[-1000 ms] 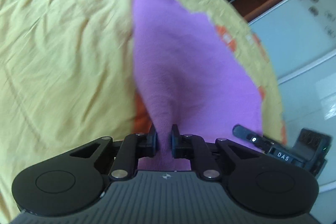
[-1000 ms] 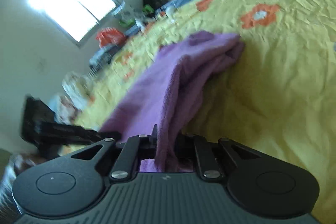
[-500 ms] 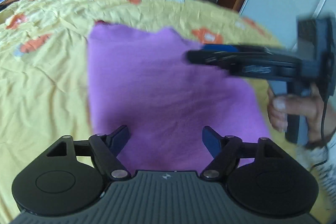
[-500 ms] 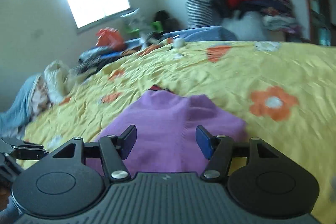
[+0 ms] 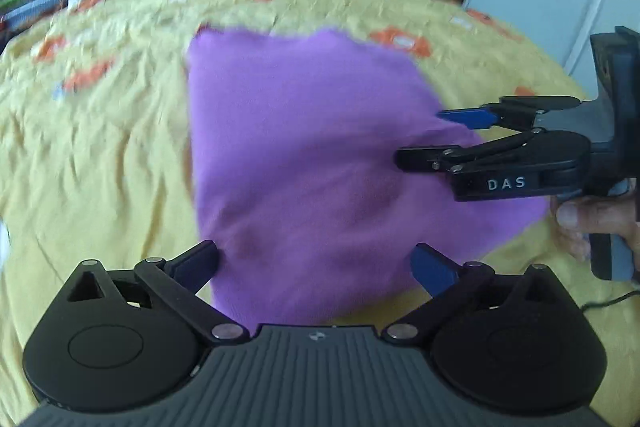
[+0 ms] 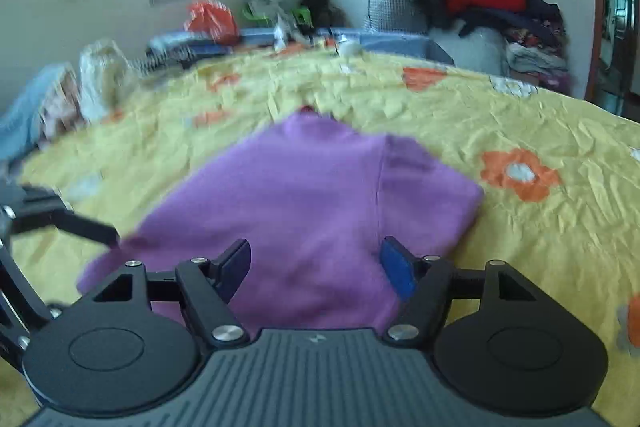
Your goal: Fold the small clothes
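Purple garment [image 5: 320,163] lies flat on the yellow bed [image 5: 100,147]. Left gripper [image 5: 316,267], at the garment's near edge, has just spread its fingers wide and grips nothing. Right gripper [image 6: 316,267], over the garment's side, has also been opening; cloth lies below its fingers, unpinched.

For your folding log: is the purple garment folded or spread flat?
Folded: the purple garment lies as a compact block on the yellow bedsheet, a doubled edge at its right.

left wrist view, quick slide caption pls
Both grippers, left and right, open over purple garment on yellow bedsheet.
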`<state>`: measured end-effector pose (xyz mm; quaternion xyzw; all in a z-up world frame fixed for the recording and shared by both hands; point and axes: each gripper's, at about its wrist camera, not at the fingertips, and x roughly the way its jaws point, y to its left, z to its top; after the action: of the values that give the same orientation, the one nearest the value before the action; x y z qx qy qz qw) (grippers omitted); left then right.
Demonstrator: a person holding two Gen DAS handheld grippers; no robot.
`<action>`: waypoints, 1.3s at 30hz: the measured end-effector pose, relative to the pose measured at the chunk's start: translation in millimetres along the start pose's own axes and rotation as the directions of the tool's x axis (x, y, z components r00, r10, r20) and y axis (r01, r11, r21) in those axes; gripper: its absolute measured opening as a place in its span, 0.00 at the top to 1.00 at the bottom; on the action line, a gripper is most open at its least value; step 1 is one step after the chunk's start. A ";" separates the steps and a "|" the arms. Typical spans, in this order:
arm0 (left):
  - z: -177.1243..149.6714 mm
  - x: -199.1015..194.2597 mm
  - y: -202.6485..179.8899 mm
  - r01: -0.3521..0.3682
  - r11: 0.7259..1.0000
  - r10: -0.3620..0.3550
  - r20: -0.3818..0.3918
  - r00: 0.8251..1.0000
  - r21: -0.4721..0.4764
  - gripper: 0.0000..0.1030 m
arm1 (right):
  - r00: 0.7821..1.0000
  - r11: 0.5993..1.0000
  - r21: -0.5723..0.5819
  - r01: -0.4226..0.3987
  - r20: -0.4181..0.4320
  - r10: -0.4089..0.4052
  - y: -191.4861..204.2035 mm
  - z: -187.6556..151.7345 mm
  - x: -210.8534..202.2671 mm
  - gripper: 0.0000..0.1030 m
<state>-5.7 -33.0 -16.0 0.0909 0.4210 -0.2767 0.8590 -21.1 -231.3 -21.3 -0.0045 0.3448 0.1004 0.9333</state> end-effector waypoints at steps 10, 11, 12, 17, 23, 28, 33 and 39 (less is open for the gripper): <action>-71.1 -81.3 16.7 -0.040 0.986 0.050 0.059 0.997 -0.164 0.00 | 0.997 0.979 0.202 0.010 -0.078 0.006 9.6 -71.0 -123.2 0.10; -79.4 -89.7 19.6 -0.034 0.983 0.046 0.060 0.997 -0.179 0.00 | 0.996 0.979 0.204 0.017 -0.088 0.001 9.4 -85.6 -146.3 0.10; -88.5 -98.0 22.5 -0.038 0.982 0.050 0.063 0.997 -0.187 0.00 | 0.997 0.977 0.211 0.027 -0.081 -0.010 6.1 -99.2 -173.2 0.10; -109.3 -117.6 26.8 -0.132 0.964 0.147 0.051 0.988 -0.233 0.00 | 0.941 0.912 0.234 0.337 -0.102 -0.322 -13.9 -123.5 -264.5 0.08; -86.1 -84.7 5.0 -0.141 0.961 0.158 0.054 0.986 -0.237 0.00 | 0.982 0.955 0.233 0.185 0.003 -0.191 23.4 -88.3 -185.2 0.00; -80.8 -53.5 -5.7 -0.190 0.960 0.202 0.039 0.979 -0.206 0.00 | 0.990 0.975 0.175 0.139 -0.024 -0.137 55.8 -76.4 -99.5 0.00; -77.1 -40.2 -5.9 -0.209 0.959 0.218 0.029 0.975 -0.190 0.00 | 0.986 0.966 0.200 0.165 -0.054 -0.157 56.5 -80.6 -76.8 0.00; -72.2 -32.6 -10.9 -0.240 0.955 0.250 0.038 0.967 -0.174 0.00 | 0.980 0.965 0.171 0.197 -0.041 -0.193 59.5 -83.1 -63.1 0.00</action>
<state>-76.4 -1.0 -35.4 0.0615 0.4027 -0.1340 0.9034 -132.7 -191.1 -40.2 0.0417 0.3611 -0.0226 0.9313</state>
